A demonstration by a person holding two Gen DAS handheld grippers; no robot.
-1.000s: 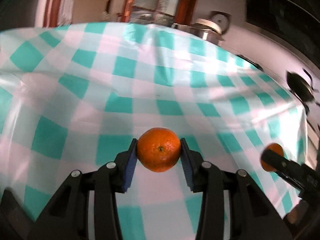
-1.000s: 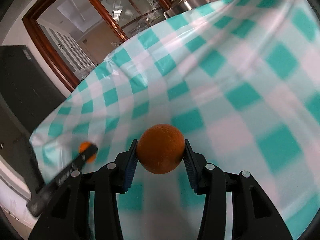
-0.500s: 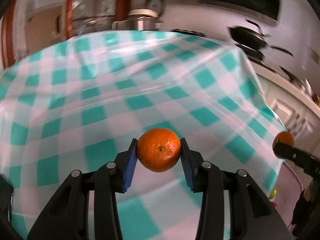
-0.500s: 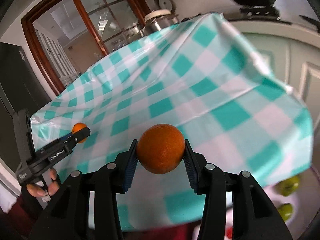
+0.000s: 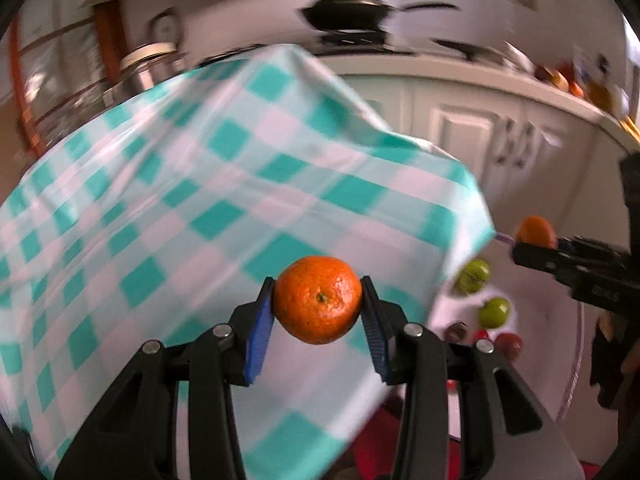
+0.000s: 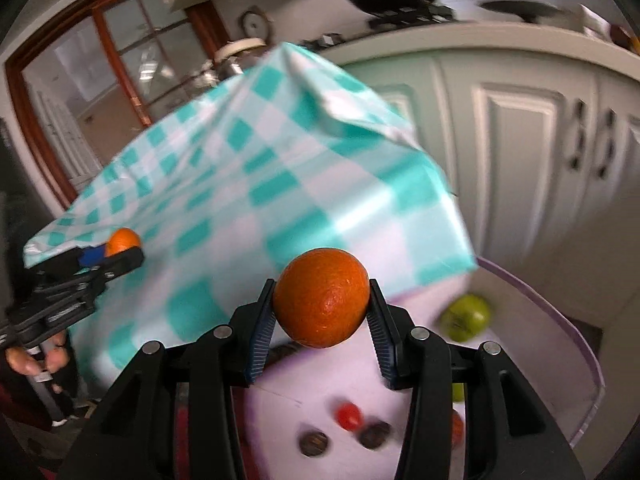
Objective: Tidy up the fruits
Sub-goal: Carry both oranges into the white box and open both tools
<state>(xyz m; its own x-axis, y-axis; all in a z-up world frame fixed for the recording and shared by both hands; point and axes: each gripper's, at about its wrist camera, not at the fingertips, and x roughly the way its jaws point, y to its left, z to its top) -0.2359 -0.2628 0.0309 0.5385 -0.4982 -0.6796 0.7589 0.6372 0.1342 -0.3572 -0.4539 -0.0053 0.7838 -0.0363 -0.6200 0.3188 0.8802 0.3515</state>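
Note:
My left gripper is shut on an orange tangerine, held in the air over the right edge of the checked table. My right gripper is shut on a second orange, held above a white tray below the table's corner. The tray holds green apples, a small red fruit and dark round fruits. The right gripper shows at the right of the left wrist view, the left gripper at the left of the right wrist view.
The table wears a teal and white checked cloth whose corner hangs over the tray. White cabinet doors stand behind. A black pan sits on the far counter. A metal pot stands behind the table.
Both grippers have swung right with their oranges, from over the table's middle to its right corner. The tray with fruit has come into view below.

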